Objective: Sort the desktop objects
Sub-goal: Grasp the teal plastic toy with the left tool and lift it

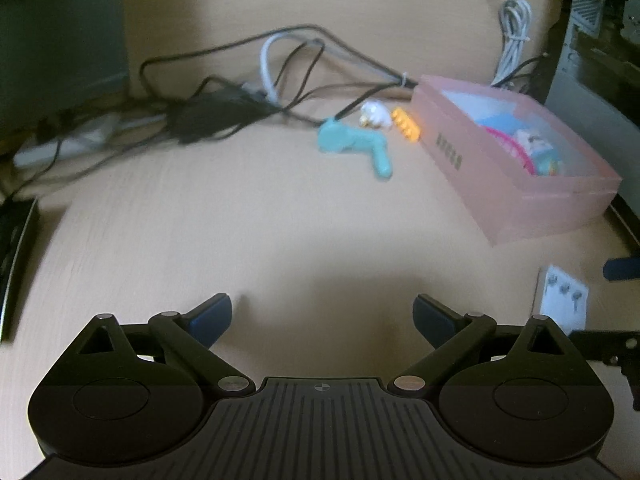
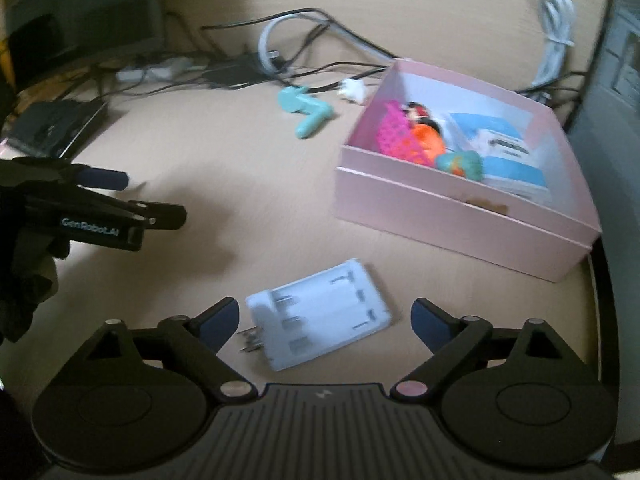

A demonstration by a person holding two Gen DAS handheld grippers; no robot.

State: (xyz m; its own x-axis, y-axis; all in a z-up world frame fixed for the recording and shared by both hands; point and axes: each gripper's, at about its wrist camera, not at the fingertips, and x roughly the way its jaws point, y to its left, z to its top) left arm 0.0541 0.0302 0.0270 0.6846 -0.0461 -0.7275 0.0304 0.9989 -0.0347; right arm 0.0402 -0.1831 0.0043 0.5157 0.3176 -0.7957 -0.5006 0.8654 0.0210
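A pink box point(image 2: 452, 216) sits on the desk at the right, holding several toys and a blue-white packet; it also shows in the left wrist view point(image 1: 500, 184). A teal toy point(image 2: 306, 114), a small white figure point(image 2: 354, 91) and an orange brick point(image 1: 406, 124) lie left of the box. A white battery charger point(image 2: 320, 312) lies between the fingers of my open right gripper point(image 2: 324, 316). My left gripper point(image 1: 322, 316) is open and empty over bare desk; it shows from the side in the right wrist view point(image 2: 120, 196).
A tangle of black and white cables point(image 1: 240, 92) and a power strip point(image 1: 60, 148) lie at the back. A monitor point(image 2: 80, 12) stands back left. A dark flat device point(image 2: 52, 128) lies at the left. A computer case point(image 2: 616, 72) stands at the right.
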